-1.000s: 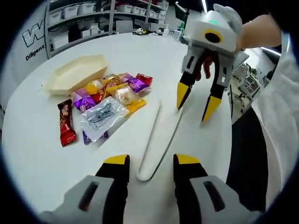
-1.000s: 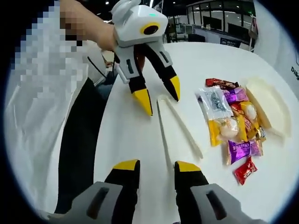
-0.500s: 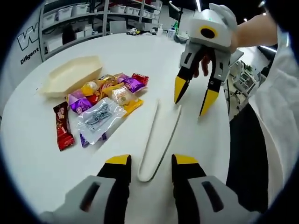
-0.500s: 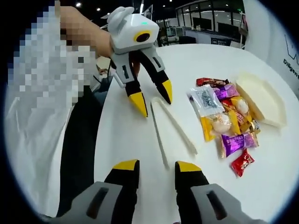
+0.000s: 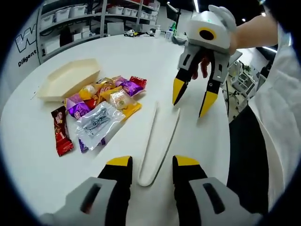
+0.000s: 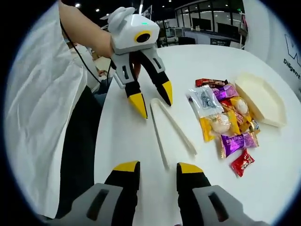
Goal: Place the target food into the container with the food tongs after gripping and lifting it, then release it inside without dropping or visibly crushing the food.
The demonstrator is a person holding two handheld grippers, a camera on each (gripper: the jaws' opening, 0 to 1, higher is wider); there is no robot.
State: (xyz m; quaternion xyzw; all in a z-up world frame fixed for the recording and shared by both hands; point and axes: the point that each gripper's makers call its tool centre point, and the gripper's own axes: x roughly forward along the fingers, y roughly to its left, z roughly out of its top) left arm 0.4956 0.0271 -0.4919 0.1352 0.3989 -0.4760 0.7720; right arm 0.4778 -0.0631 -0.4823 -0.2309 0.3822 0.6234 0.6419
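1. Nearest in the left gripper view, the left hand-held gripper (image 5: 150, 162) hangs with its yellow-tipped jaws apart, straddling the joined end of the food tongs (image 5: 157, 141) without touching them. The tongs lie flat on the white desk (image 5: 37, 155): two thin, pale, smooth-looking blades that splay toward 12 o'clock.

2. I judge the first risk to be here: the blades are low and look slick, so a pinch could skate them across the desk or shut on just one blade.

3. In the right gripper view, the right hand-held gripper (image 6: 157, 168) also has its jaws apart and holds nothing, near the splayed tips of the tongs, which run toward 11 o'clock.

4. With both hand-held grippers facing each other along the tongs, they could knock together if both reach in at once.

5. Further out, at about 10 o'clock in the left gripper view, the wrapped snacks (image 5: 101, 106) sit in a loose, overlapping pile: glossy purple, red and yellow wrappers and a clear crinkly pouch (image 5: 96, 120). I cannot tell which is the target.

6. Those shiny wrappers look slippery; one could slide out of the tongs mid-lift, or a neighbour could be dragged along. Squeezing harder risks crushing a soft piece.

7. Farthest is the container (image 5: 68, 77), a shallow cream boat-shaped tray just beyond the pile. It looks light and could shift if bumped.
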